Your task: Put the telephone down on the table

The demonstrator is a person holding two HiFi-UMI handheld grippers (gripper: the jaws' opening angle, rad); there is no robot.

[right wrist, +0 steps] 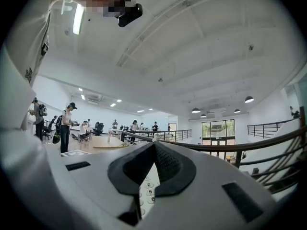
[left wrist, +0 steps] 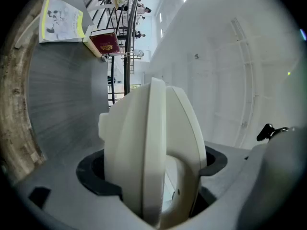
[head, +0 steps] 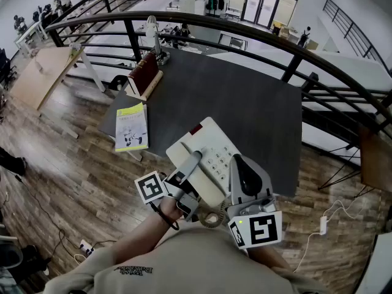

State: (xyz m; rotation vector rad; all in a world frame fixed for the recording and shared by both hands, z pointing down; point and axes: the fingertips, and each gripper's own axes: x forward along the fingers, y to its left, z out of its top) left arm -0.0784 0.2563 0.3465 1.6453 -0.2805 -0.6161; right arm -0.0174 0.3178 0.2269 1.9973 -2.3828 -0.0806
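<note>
A cream telephone base (head: pixel 214 146) with a keypad sits at the near edge of the dark table (head: pixel 245 97). Its handset (head: pixel 191 163) lies along the base's left side. My left gripper (head: pixel 185 175) is shut on the handset, and in the left gripper view the cream handset (left wrist: pixel 144 128) fills the wide gap between the jaws of the left gripper (left wrist: pixel 153 166). My right gripper (head: pixel 237 162) hovers over the base's right side, its jaws together with nothing between them. In the right gripper view the right gripper (right wrist: pixel 153 145) is shut, and keypad buttons (right wrist: pixel 146 193) show beneath it.
A yellow-green booklet (head: pixel 131 126) lies at the table's left edge, with a red book (head: pixel 144 72) on a wooden stand behind it. The phone's coiled cord (head: pixel 212 218) hangs by the person's chest. A black railing (head: pixel 257 32) curves behind the table.
</note>
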